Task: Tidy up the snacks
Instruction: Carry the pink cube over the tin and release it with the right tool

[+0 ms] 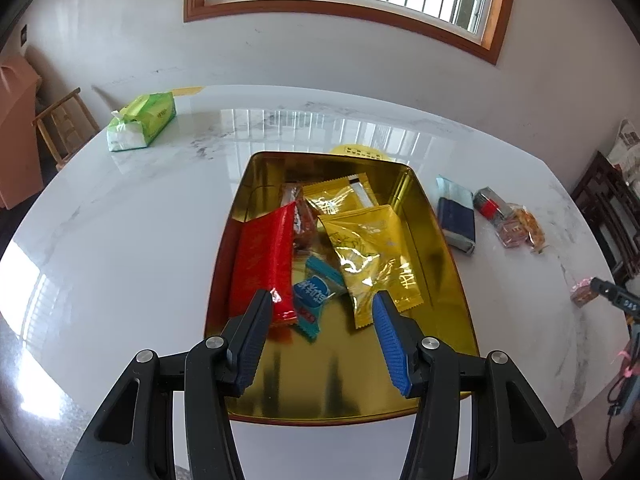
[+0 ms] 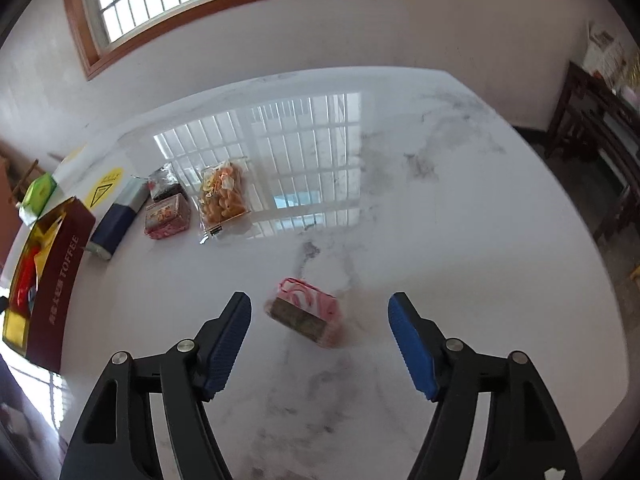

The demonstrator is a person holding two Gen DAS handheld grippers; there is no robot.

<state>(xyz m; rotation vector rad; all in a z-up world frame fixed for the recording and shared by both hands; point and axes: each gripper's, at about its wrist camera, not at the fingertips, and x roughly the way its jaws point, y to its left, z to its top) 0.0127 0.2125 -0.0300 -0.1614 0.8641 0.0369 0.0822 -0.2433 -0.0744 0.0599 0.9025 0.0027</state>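
Note:
A gold tin [image 1: 434, 240] holds a red packet [image 1: 262, 264], two yellow packets [image 1: 372, 256] and a blue-and-white candy [image 1: 314, 292]. My left gripper [image 1: 322, 300] hovers over the tin's near half, open, with nothing between its pads. In the right wrist view the tin's maroon side [image 2: 56, 280] is at the far left. My right gripper [image 2: 320, 300] is open above the marble table. A small pink-wrapped snack [image 2: 306, 312] lies on the table between its fingertips, untouched. A navy packet [image 2: 116, 216], a red-pink pack [image 2: 166, 216], a dark pack [image 2: 164, 182] and a clear bag of orange snacks [image 2: 222, 196] lie beside the tin.
A green tissue pack [image 1: 142, 124] sits at the table's far left. A wooden chair [image 1: 64, 120] stands past that edge, and dark wooden furniture [image 2: 592, 120] stands off the right side. A yellow sticker [image 2: 106, 190] is on the tabletop behind the tin.

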